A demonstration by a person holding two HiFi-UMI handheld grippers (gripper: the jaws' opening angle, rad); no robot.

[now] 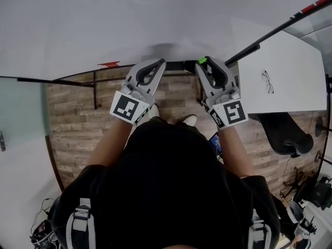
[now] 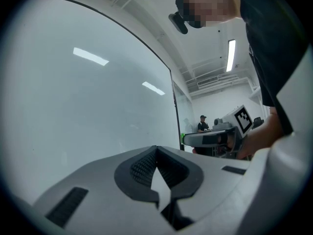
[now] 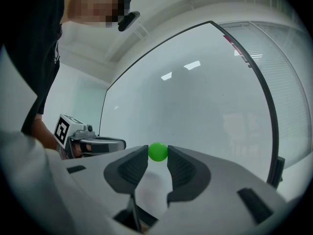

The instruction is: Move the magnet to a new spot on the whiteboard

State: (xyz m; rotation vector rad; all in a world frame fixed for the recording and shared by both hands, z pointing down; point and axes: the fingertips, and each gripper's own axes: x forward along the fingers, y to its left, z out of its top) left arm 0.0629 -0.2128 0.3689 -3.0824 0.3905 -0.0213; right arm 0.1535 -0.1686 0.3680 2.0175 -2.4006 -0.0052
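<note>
A small green ball magnet [image 3: 157, 151] sits between the pads of my right gripper [image 3: 157, 153], which is shut on it right in front of the whiteboard [image 3: 195, 102]. From the head view the magnet [image 1: 202, 60] shows as a green spot at the right gripper's [image 1: 203, 63] tips, by the board's [image 1: 155, 19] lower edge. My left gripper [image 1: 158, 63] hangs level with it to the left, jaws shut and empty [image 2: 156, 150], and faces the bare board [image 2: 88, 97]. Each gripper shows in the other's view: the left gripper [image 3: 95, 145], the right gripper [image 2: 210, 138].
A white table [image 1: 295, 56] with a pair of glasses [image 1: 267, 82] stands at the right, with a black chair [image 1: 285, 134] below it. A red item [image 1: 109, 64] lies at the board's lower left edge. Wood floor [image 1: 72, 118] lies underfoot. A person [image 2: 202, 124] stands far off.
</note>
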